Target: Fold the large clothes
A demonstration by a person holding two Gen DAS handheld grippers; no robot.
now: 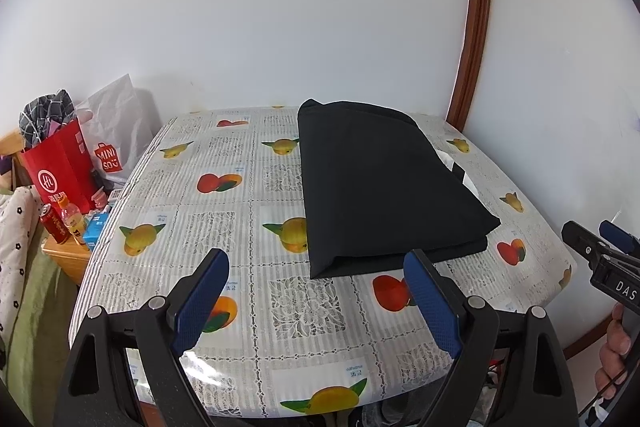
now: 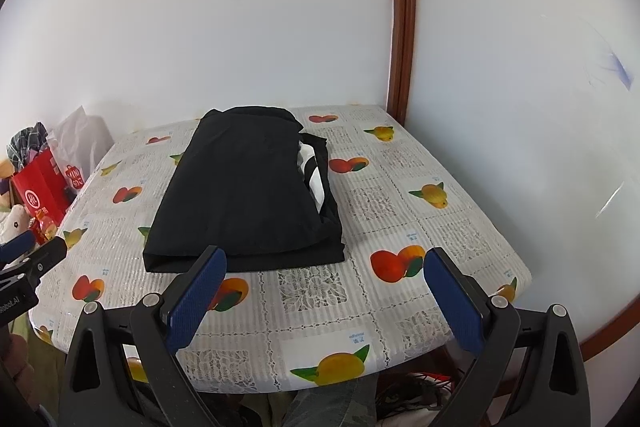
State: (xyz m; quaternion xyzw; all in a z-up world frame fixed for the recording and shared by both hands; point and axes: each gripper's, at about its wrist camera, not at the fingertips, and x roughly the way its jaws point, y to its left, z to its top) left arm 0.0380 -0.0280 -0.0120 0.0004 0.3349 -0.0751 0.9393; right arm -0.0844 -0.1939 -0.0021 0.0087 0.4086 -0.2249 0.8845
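A black garment (image 1: 384,183) lies folded into a thick rectangle on the fruit-patterned tablecloth (image 1: 240,227); a bit of white fabric shows at its right side. In the right wrist view the garment (image 2: 244,195) sits left of centre on the table (image 2: 420,227). My left gripper (image 1: 316,259) is open and empty, held above the table's front, just short of the garment's near edge. My right gripper (image 2: 324,259) is open and empty, also just in front of the garment. The right gripper also shows at the right edge of the left wrist view (image 1: 592,231).
A red paper bag (image 1: 60,163) and a white Miniso bag (image 1: 112,131) stand left of the table. Bottles (image 1: 64,219) sit on a low wooden cabinet there. White walls and a brown door frame (image 1: 476,27) bound the table's back and right.
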